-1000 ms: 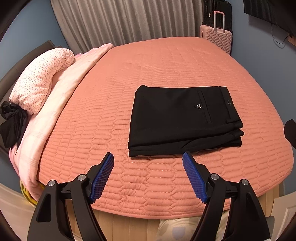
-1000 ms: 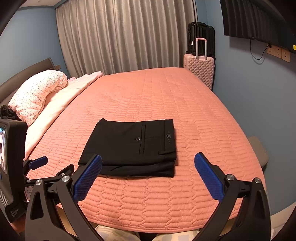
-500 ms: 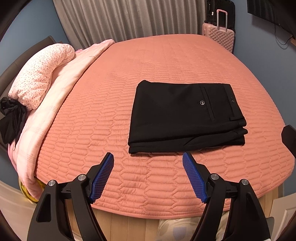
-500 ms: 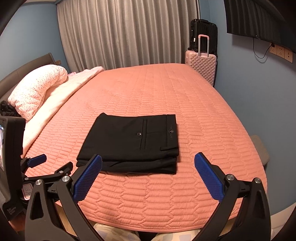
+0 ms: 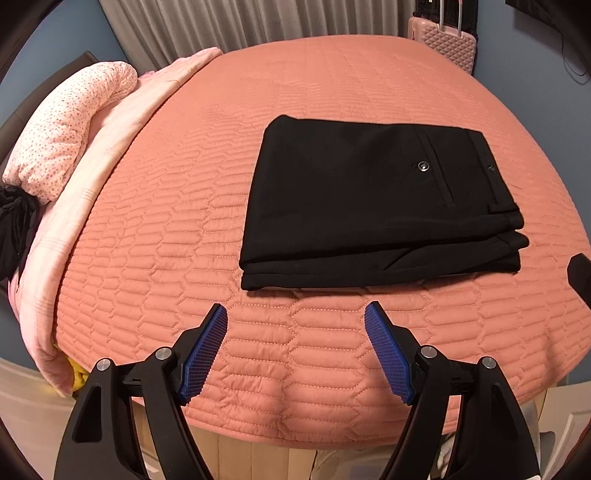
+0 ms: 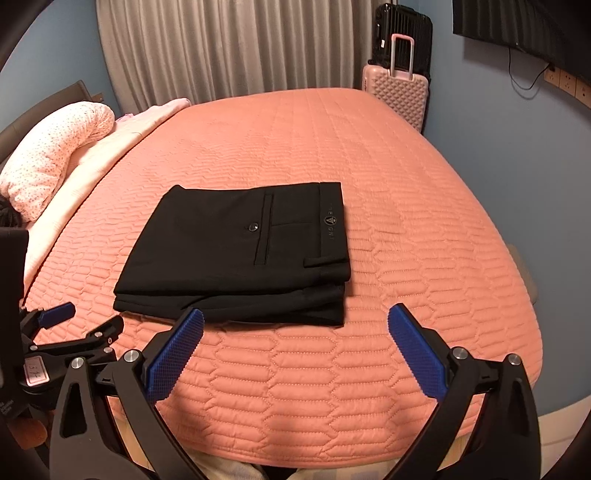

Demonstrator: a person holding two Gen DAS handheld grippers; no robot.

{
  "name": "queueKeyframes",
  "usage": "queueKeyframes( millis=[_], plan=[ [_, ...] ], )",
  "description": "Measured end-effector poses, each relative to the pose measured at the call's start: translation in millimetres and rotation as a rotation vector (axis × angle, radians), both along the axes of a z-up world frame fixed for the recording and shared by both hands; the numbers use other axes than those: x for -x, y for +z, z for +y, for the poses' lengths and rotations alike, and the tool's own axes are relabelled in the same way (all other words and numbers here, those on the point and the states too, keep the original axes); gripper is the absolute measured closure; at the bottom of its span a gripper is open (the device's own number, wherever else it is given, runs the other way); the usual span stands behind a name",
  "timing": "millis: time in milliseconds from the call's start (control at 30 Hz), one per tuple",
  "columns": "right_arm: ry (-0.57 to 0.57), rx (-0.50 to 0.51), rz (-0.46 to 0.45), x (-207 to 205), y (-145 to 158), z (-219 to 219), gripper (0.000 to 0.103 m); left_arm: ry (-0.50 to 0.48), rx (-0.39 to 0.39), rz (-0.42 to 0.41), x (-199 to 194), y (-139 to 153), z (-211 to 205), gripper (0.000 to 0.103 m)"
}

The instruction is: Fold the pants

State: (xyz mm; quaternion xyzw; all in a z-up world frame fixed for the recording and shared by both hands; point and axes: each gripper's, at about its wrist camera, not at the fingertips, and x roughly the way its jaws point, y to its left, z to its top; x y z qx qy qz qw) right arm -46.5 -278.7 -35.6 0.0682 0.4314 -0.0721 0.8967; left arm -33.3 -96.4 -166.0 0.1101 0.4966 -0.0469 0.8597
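Note:
Black pants lie folded in a flat rectangle on the salmon quilted bed, back pocket and button facing up, waistband to the right. They also show in the right wrist view. My left gripper is open and empty, just short of the pants' near edge. My right gripper is open and empty, over the pants' near right corner. The left gripper also shows at the left edge of the right wrist view.
A dotted pink pillow and a pale pink blanket lie along the bed's left side. A pink suitcase and a black one stand by the far right wall. Curtains hang behind the bed.
Both grippers have moved forward and closer to the bed, so the pants look larger and nearer. The pants have not moved. Both jaws stay open.

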Motion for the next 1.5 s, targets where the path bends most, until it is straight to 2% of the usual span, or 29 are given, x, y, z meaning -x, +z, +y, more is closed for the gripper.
queueKeyframes(
  millis=[267, 1500],
  plan=[
    [-0.001, -0.009, 0.020, -8, -10, 1, 0.005, 0.009, -0.009, 0.025, -11, -14, 1, 0.028],
    [-0.006, -0.019, 0.045, -11, -20, 0, 0.005, 0.007, -0.011, 0.036, -13, -20, 0, 0.029]
  ],
)
